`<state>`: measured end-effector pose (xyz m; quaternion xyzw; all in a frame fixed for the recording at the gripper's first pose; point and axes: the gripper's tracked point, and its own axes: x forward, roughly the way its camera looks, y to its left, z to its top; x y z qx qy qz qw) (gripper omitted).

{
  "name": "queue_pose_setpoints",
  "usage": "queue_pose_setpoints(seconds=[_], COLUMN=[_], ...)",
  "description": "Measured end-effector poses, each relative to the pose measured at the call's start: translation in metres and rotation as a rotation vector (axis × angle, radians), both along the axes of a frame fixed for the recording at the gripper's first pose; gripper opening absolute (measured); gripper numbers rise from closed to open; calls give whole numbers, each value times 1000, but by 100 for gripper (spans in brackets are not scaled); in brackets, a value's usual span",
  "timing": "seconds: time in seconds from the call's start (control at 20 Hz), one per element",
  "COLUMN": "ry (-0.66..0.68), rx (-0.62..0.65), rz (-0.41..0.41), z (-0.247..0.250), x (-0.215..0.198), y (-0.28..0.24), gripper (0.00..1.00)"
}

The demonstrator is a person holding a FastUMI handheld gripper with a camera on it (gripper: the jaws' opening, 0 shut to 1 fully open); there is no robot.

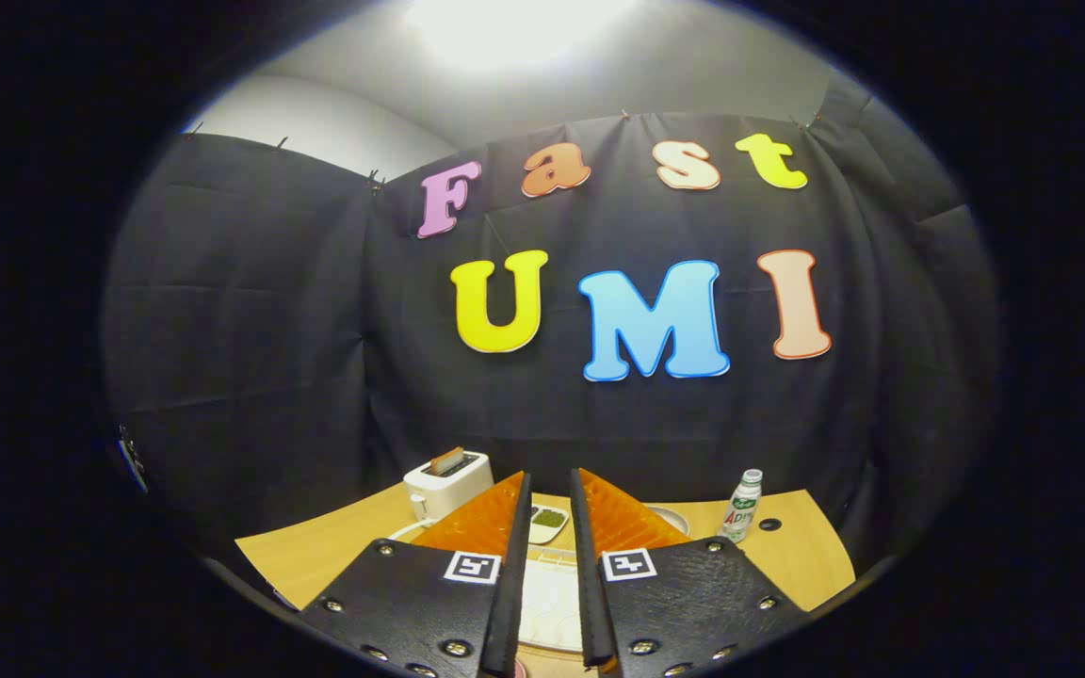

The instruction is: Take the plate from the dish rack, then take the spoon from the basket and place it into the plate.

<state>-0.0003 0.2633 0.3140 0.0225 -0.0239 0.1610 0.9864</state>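
While the gripper (550, 490) hangs high over the wooden table (316, 556), its fingers stand a little apart with nothing clamped between them. Seen through the gap below them lies the white plate (550, 603), flat on the table. Beyond the fingertips sits a small dish (547, 523) with something green in it. A white toaster (448, 482) with a slice standing in its slot stands to the left; a small bottle (742, 507) stands upright to the right. Spoon and basket: cannot tell.
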Motion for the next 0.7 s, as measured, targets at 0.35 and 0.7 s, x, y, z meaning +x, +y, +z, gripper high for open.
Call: queue_pose_setpoints(seconds=[0.35,0.7], ry=[-88,-99], rx=[21,7], rz=[-137,-183], z=[48,46], x=[2,6], y=[-70,-93], gripper=[25,25])
